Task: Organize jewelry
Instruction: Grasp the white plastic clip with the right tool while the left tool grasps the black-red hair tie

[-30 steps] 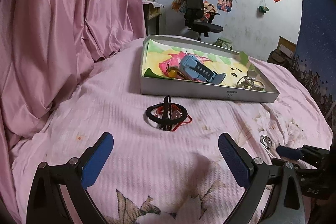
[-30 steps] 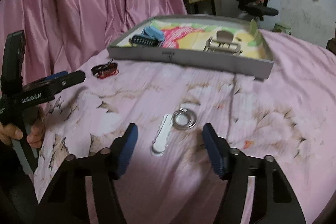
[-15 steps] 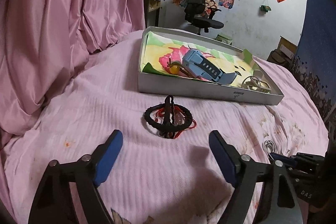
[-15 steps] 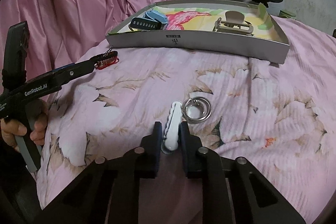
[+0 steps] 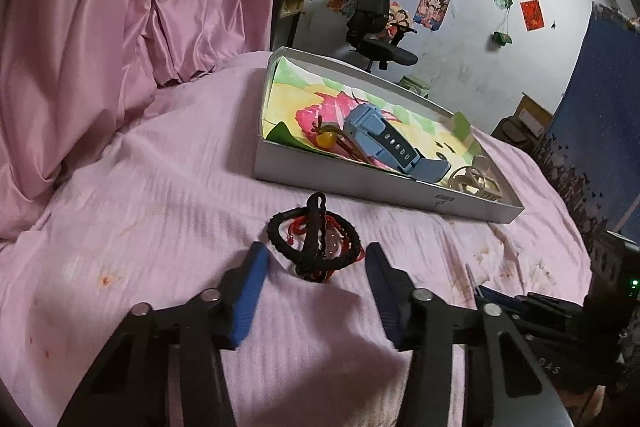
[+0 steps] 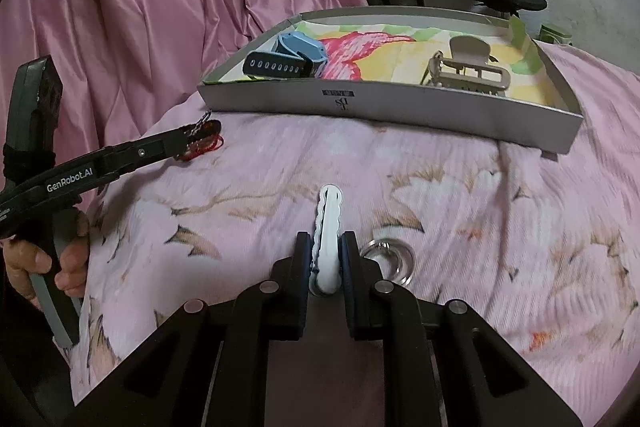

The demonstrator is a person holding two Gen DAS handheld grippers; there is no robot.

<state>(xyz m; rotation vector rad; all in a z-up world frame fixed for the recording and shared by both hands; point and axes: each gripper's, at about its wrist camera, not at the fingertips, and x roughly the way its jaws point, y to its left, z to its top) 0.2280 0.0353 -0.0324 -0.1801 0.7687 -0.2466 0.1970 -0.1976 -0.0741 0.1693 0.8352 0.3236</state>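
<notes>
Now I am pinching a white, wavy-edged plastic hair clip (image 6: 329,227) between the narrow blue pads of my right gripper (image 6: 325,259). Its long axis is running straight away from me, in line with the fingers, and its rounded far tip is pointing toward the near wall of the shallow grey cardboard tray (image 6: 400,109). Just beside the clip, off its right side, a pair of silver metal rings (image 6: 390,259) is lying flat on the pink floral bedsheet (image 6: 500,207).

My left gripper (image 5: 314,259) is closing its jaws around a tangle of black braided and red cord bracelets (image 5: 316,243), which is sitting between the blue fingers (image 5: 248,287); the pads are not yet pressing on it, as far as I can tell. One black loop of the tangle is standing upright, with its long axis pointing up and toward the tray. The bundle is resting on the sheet near the tray's near wall, toward its left end.

Inside the tray, on a colourful printed paper liner (image 5: 304,95), a light blue watch with a dark perforated strap (image 5: 384,143) is lying at the left end beside an amber bead on a brown cord (image 5: 326,139). At the right end, a beige plastic claw clip (image 6: 468,67) is sitting.
</notes>
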